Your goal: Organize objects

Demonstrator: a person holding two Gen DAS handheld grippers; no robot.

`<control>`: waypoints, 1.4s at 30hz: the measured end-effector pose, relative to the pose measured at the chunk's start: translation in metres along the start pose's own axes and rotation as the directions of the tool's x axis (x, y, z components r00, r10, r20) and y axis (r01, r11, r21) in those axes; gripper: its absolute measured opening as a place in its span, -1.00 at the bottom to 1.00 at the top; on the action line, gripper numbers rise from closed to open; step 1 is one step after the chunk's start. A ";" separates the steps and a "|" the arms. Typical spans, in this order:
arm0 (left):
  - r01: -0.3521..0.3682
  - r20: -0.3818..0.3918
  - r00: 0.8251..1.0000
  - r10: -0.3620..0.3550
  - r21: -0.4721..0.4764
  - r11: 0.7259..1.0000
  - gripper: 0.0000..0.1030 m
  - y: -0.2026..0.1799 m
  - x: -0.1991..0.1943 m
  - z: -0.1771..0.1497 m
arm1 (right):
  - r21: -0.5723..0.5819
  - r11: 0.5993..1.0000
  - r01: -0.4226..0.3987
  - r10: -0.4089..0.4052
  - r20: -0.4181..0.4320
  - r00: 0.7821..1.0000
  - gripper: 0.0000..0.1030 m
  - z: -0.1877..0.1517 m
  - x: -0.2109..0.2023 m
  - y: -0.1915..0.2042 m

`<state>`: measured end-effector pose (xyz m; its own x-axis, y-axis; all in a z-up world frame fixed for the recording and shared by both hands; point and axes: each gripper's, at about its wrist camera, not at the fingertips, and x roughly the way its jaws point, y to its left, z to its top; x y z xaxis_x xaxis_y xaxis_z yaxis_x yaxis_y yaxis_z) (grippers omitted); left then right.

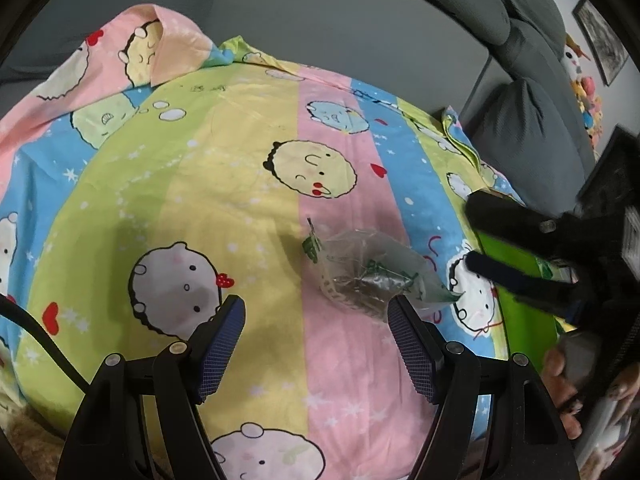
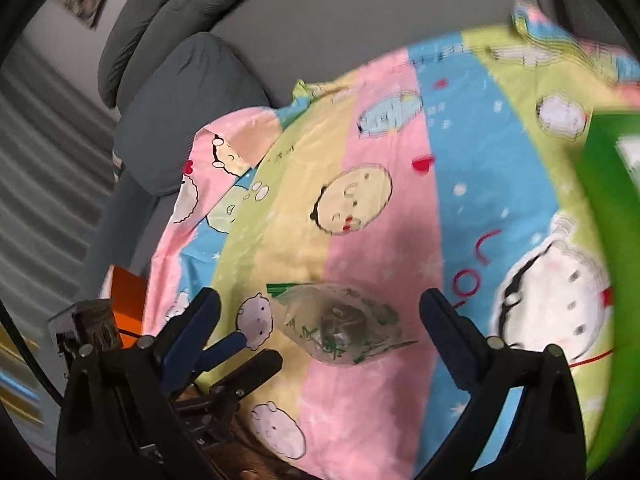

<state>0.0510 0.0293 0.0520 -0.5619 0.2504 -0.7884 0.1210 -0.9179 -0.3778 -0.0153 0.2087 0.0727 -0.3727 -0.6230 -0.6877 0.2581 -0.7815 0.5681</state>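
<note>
A clear plastic bag (image 1: 360,276) with green print and dark contents lies on the pink stripe of a cartoon bedsheet (image 1: 224,184). My left gripper (image 1: 316,320) hovers just short of the bag, jaws open, with nothing between them. In the right wrist view the bag (image 2: 340,328) lies on the sheet below my right gripper (image 2: 320,312), whose wide-open pads do not touch it. The right gripper (image 1: 472,232) also shows at the right of the left wrist view, in front of a green box (image 1: 516,292). The left gripper (image 2: 260,350) shows at the lower left of the right wrist view.
The green box (image 2: 608,240) lies on the sheet to the right of the bag. Grey cushions (image 2: 180,112) stand behind the sheet. An orange object (image 2: 128,292) sits at the sheet's left edge. A hand (image 1: 560,380) holds the right gripper.
</note>
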 end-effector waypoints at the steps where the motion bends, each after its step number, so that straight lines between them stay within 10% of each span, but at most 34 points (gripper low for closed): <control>1: 0.003 -0.007 1.000 -0.003 -0.003 1.000 0.44 0.000 0.003 0.000 | 0.032 0.999 -0.002 0.003 -0.020 1.000 0.82 -0.001 0.007 -0.007; 16: 0.072 -0.067 0.995 -0.072 -0.005 0.997 0.44 -0.012 0.040 -0.002 | 0.077 0.996 -0.042 0.057 -0.204 0.977 0.62 -0.011 0.061 -0.035; 28: 0.102 -0.056 0.993 -0.100 0.043 0.994 0.28 -0.024 0.045 -0.005 | 0.019 0.999 -0.041 0.044 -0.180 0.983 0.12 -0.016 0.060 -0.032; 42: 0.181 0.006 0.983 -0.183 0.112 0.977 0.28 -0.046 0.019 -0.010 | -0.006 0.997 -0.072 0.070 -0.124 0.990 0.00 -0.021 0.034 -0.019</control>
<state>0.0433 0.0793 0.0495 -0.5799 0.4125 -0.7026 -0.0756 -0.8859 -0.4577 -0.0140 0.2012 0.0292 -0.2402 -0.6757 -0.6969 0.2898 -0.7351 0.6129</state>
